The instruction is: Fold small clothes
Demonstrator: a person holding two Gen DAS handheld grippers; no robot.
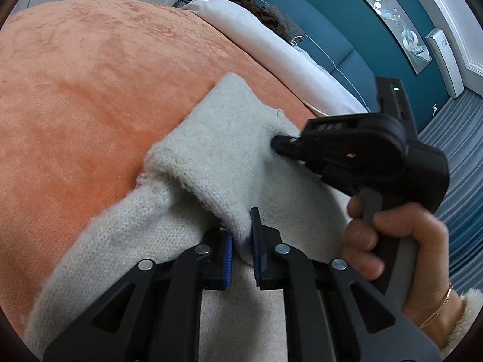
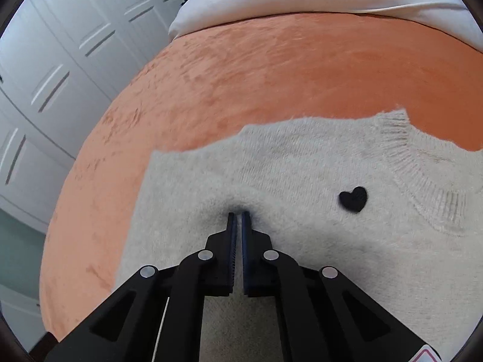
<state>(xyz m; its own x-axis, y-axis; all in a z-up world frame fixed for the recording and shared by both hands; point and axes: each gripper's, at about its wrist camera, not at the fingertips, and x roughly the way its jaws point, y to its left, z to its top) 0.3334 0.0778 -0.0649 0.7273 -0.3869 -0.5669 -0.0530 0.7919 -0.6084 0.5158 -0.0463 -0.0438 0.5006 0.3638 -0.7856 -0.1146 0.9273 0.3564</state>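
A cream knit sweater lies spread on the orange bedspread, filling the lower centre and right of the right wrist view, its black heart patch at right. The right gripper presses its tips into the knit at centre with the jaws together, nothing between them. In the left wrist view, the left gripper has its jaws clamped on a folded-over sleeve edge at lower centre.

No word, brand or number can be made out in either view. The only sign is a small black heart patch on the front of the pale grey knitted sweater, near its ribbed collar.
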